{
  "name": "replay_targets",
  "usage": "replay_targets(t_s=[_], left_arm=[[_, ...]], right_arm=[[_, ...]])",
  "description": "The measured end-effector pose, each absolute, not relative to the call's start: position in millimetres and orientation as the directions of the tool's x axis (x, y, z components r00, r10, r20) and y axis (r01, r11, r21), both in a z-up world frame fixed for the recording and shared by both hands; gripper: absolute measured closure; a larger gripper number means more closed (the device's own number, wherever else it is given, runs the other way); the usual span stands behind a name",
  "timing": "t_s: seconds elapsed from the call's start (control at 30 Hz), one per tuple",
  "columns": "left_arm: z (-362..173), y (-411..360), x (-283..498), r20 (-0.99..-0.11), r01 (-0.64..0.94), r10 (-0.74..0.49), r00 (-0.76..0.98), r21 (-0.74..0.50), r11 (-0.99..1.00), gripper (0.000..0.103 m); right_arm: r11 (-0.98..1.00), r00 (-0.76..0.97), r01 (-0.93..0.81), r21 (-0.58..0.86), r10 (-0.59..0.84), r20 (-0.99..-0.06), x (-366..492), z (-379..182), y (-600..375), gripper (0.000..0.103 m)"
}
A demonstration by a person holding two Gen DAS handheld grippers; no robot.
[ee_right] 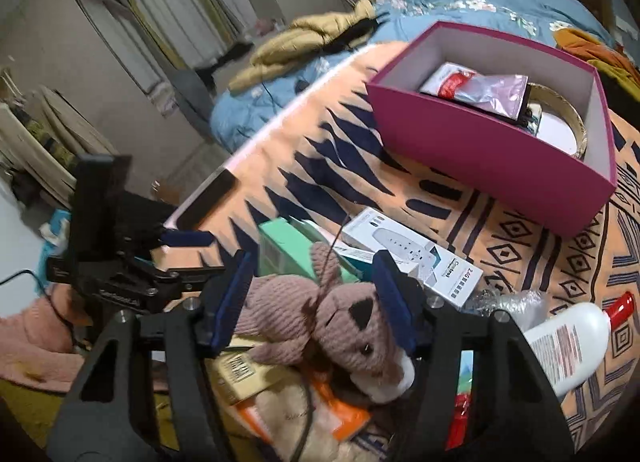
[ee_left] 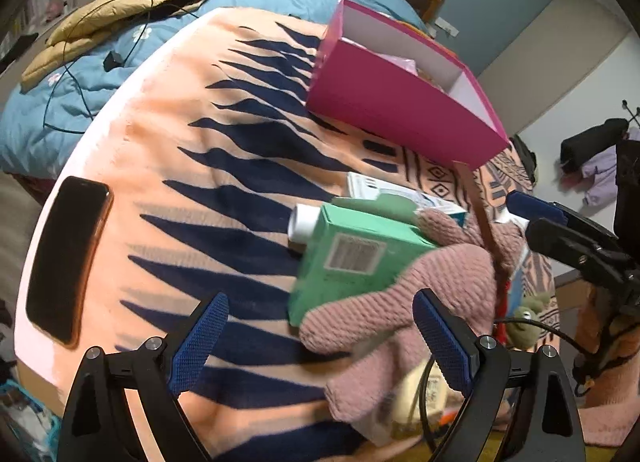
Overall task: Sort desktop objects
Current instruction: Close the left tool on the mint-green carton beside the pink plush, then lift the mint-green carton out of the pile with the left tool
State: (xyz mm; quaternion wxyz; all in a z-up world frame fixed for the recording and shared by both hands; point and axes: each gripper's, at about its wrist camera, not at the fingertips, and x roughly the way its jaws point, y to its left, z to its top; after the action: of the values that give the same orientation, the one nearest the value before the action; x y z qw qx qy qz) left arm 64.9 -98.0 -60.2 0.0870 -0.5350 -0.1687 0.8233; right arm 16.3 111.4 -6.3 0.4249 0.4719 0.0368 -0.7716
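Work surface: peach blanket w/ dark-blue spike pattern, spread over a table beside a bed.

Left gripper: jaws wide apart, nothing between the pads. It sits just over the blanket, near the knitted pink plush toy; right-hand pad overlaps the toy in view, contact cannot be confirmed.

Right gripper: jaws part-open, one either side of the plush toy's head and body. Whether the pads touch it cannot be told.

Plush toy lies on a clutter pile at the near edge, partly over a green carton w/ barcode label. A white tube sits just behind the carton.

Magenta box: open top, farther back on the blanket, holds a foil pouch and a round tin.

Other items: white remote-control box btwn toy and magenta box; white bottle w/ red cap at right; black phone flat near the blanket's left edge.
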Motion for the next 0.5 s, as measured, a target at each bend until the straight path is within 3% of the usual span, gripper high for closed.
replay_targets(t_s=[0.1,0.33,0.5], left_arm=[[-65,-95,55,-0.859,0.023,0.311,-0.406,-0.350,-0.936,0.008],[-71,-89,45,-0.869,-0.011,0.315,-0.382,-0.337,-0.941,0.008],[-74,-87,38,-0.869,-0.037,0.326,-0.373,-0.337,-0.941,0.008]], right_arm=[[-0.653,-0.171,0.699,0.292,-0.549,-0.818,15,-24,102,0.042],[-0.568,-0.074,0.774,0.281,-0.522,-0.850,42,-13,117,0.046],[-0.478,0.071,0.782,0.399,-0.569,-0.819,61,-4,129,0.043]])
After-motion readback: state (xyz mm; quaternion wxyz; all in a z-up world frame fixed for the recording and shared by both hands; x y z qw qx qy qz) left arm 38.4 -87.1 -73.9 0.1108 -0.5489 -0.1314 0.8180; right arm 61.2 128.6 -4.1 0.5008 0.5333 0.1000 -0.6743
